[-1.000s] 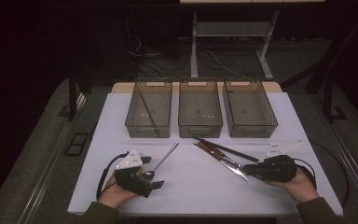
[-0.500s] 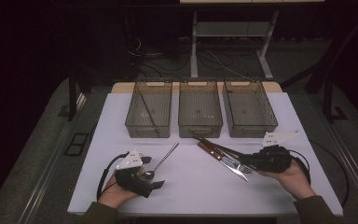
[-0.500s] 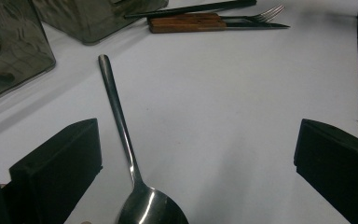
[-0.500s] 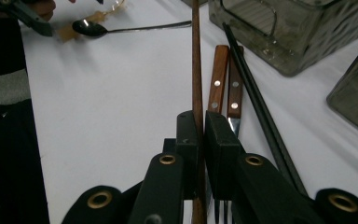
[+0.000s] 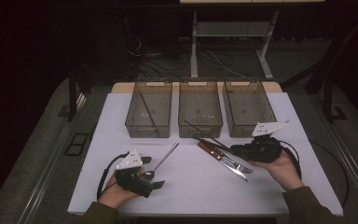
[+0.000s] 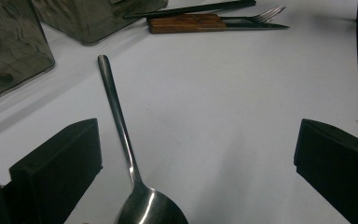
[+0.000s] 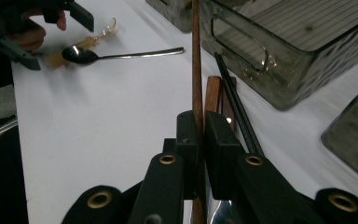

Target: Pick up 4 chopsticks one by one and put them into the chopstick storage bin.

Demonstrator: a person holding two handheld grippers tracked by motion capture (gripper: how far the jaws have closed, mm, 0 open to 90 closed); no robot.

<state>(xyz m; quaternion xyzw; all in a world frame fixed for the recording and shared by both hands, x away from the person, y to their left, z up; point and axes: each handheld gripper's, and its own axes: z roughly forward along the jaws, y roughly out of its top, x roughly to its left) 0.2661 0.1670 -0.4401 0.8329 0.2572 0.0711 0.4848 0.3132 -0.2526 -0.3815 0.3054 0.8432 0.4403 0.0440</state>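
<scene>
My right gripper [image 7: 201, 123] is shut on a thin brown chopstick [image 7: 196, 56] that runs straight ahead between its pads. In the high view this chopstick [image 5: 204, 131] slants from the right gripper [image 5: 235, 150] toward the middle bin [image 5: 200, 129]. My left gripper [image 6: 191, 158] is open and rests on the table, with a steel spoon [image 6: 121, 126] lying between its jaws, bowl nearest me. From above, the left gripper [image 5: 154, 183] sits at the front left beside the spoon [image 5: 162, 160].
Three clear grey bins [image 5: 148, 130] stand in a row at the back; the left one holds a chopstick. A wooden-handled knife [image 5: 213, 152], a fork [image 5: 241, 167] and a black chopstick [image 7: 233, 93] lie under the right gripper. The white tabletop [image 5: 191, 186] ends close to my hands.
My right gripper has moved left and away from me, rising a little, with the brown chopstick held in it. The left gripper and the spoon have stayed put.
</scene>
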